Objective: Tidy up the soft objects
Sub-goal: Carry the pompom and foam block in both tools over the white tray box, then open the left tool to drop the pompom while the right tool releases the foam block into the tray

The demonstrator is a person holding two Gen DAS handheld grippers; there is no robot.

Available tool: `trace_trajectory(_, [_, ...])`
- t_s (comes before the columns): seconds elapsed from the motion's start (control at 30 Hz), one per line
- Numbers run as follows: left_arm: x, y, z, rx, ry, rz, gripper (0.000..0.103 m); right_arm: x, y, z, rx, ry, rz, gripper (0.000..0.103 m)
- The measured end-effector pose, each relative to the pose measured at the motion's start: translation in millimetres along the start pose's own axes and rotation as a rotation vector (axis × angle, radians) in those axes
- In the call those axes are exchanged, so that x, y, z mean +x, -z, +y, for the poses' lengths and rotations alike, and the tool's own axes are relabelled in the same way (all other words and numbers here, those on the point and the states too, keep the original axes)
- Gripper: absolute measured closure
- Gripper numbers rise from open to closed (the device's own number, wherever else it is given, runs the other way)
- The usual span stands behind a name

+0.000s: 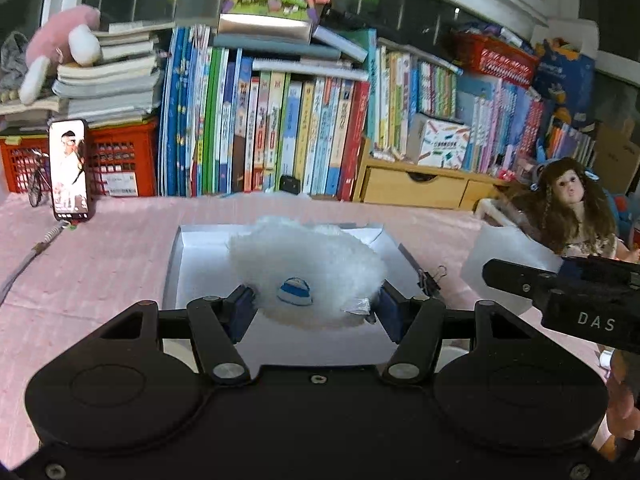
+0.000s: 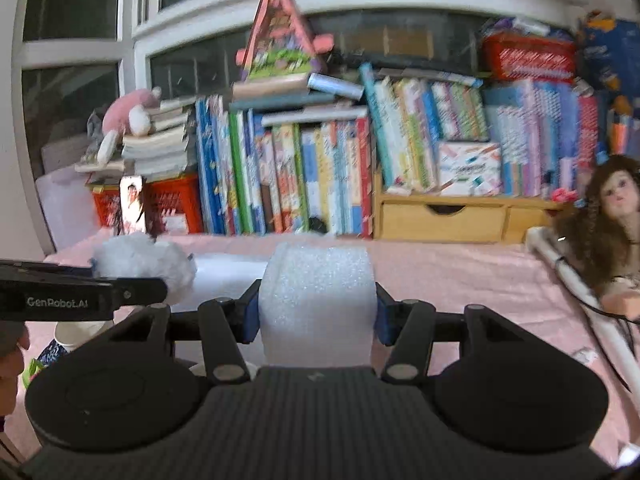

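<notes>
**Both tools loaded, nothing yet set down**

Each hand carries something soft at this moment. The left tool (image 1: 316, 306) has its blue pads pressed into the sides of a fluffy white plush toy with a small blue-and-white patch (image 1: 310, 270), its jaws about half apart around the pile. The toy hangs just above a shallow white cardboard tray (image 1: 182, 256) that lies in the middle of the bench, on the pink cloth (image 1: 100, 264) — whether the fur brushes the tray floor I cannot tell.

The right tool (image 2: 318, 310) is clamped on a white block of foam with a rounded top (image 2: 318, 292), jaws partly closed and squeezing its flanks. It is held clear of the cloth, to the right of the tray.

By my reckoning the job is at its carrying stage: two soft items have been picked up and neither has been placed. The tray looks otherwise bare, so it seems a likely spot for them, though that is a guess.

Along the far edge of the bench stand a row of upright picture books (image 1: 264, 132), a red plastic crate (image 1: 120, 160) and a phone propped upright (image 1: 69, 170). A long-haired doll (image 1: 572, 204) sits at the right edge — possibly still to be sorted.
</notes>
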State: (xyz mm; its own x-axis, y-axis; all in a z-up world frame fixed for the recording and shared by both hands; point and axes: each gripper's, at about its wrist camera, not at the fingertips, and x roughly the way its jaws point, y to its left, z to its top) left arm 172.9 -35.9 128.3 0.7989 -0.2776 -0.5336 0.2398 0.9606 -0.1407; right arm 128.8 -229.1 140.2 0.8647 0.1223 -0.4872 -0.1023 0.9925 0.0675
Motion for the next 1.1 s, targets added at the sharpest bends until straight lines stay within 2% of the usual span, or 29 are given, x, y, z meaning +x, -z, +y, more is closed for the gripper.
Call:
trace_trajectory(0.27, [66.0,-12.6,9.0,-0.044,-0.013,0.165,0.043,61.1,-10.8,-13.7,0.038,-0.031,0.136,0.045])
trace_trajectory(0.43, [102.7,-8.3,11.2,-0.069,-0.044,0.254,0.043,91.7,-8.3,-14.5,0.046,-0.059,0.224,0.045])
trace_trajectory(0.57, [118.0,-3.2,14.2,-0.095,-0.04,0.314,0.043,107.9,-3.2,-16.9,0.058,-0.079,0.287,0.045])
trace_trajectory(0.83, [132.1,2.3,13.1,-0.107,-0.042,0.371,0.042,125.8,12.3,-15.4,0.028,-0.074,0.382,0.045])
trace_trajectory(1.1, [136.7,3.9,9.4,-0.106,-0.042,0.384,0.043,132.6,16.1,-17.0,0.024,-0.062,0.402,0.044])
